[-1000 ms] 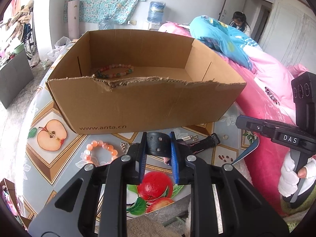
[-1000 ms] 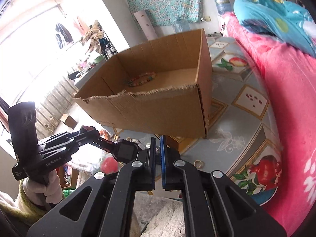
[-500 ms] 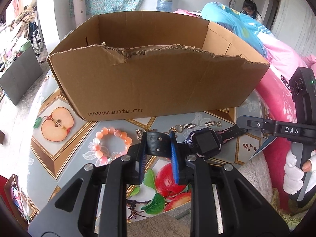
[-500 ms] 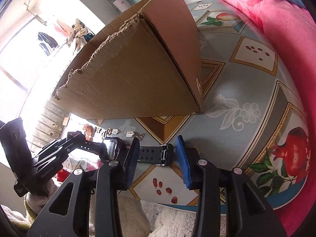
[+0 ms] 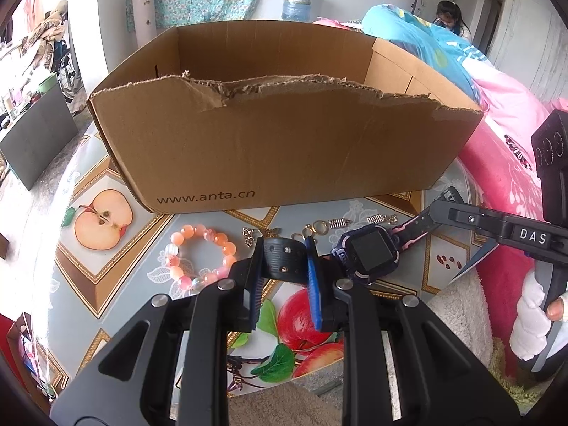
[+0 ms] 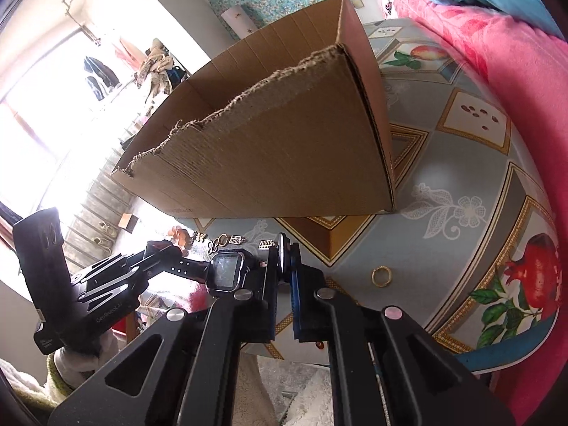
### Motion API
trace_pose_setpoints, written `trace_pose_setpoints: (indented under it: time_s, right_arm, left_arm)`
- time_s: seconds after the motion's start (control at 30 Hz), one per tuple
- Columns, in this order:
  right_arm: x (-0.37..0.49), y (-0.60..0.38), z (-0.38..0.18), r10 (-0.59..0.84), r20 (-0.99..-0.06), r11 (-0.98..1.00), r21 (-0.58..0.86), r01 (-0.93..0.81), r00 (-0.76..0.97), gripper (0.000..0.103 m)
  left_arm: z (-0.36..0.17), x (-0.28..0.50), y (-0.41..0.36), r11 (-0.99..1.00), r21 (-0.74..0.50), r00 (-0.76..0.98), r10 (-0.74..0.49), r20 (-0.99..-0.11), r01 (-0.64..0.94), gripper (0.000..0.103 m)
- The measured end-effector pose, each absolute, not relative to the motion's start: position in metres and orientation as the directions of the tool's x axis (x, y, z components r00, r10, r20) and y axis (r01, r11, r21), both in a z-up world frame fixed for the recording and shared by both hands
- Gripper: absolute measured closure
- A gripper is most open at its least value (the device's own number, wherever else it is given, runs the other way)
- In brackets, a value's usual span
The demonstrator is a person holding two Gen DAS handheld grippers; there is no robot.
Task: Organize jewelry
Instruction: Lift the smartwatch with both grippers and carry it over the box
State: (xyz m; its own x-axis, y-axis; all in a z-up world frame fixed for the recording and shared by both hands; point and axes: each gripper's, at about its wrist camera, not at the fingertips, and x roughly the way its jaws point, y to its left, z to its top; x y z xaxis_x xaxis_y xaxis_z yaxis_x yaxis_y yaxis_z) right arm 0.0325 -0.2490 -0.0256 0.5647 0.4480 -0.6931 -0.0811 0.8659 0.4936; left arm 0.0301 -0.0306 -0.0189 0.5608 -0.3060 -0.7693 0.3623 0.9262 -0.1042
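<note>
Before the cardboard box (image 5: 284, 149), both grippers' jaws pinch the watch (image 5: 369, 252) by opposite strap ends.

Watch (image 5: 369, 252): we see it dark, square-faced, straps stretched sideways, above the bench.
Bracelet (image 5: 198, 259): pink-orange beads, flat before the box (image 5: 284, 149).

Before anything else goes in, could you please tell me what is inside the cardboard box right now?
Only the bare inner walls of the cardboard box show. Its tall torn front wall hides the floor in both views, so the contents cannot be seen.
</note>
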Motion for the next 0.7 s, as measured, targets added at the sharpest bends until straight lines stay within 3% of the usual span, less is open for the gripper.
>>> trace_pose_setpoints:
  time_s: [0.43,0.7]
  right_arm:
    - [0.018,-0.245,0.065,0.427,-0.619,0.9,0.363,-0.243,0.659,0.097]
    - [0.075,-0.253,0.12,0.451,-0.593,0.891,0.34,-0.3,0.667,0.097]
  left_arm:
    - [0.053,0.013,-0.019,0.877,-0.169,0.613,-0.442,-0.655,0.45,0.083]
    - [0.111,0.063,-0.012,0.828,-0.253,0.595,-0.541,-0.594,0.5,0.083]
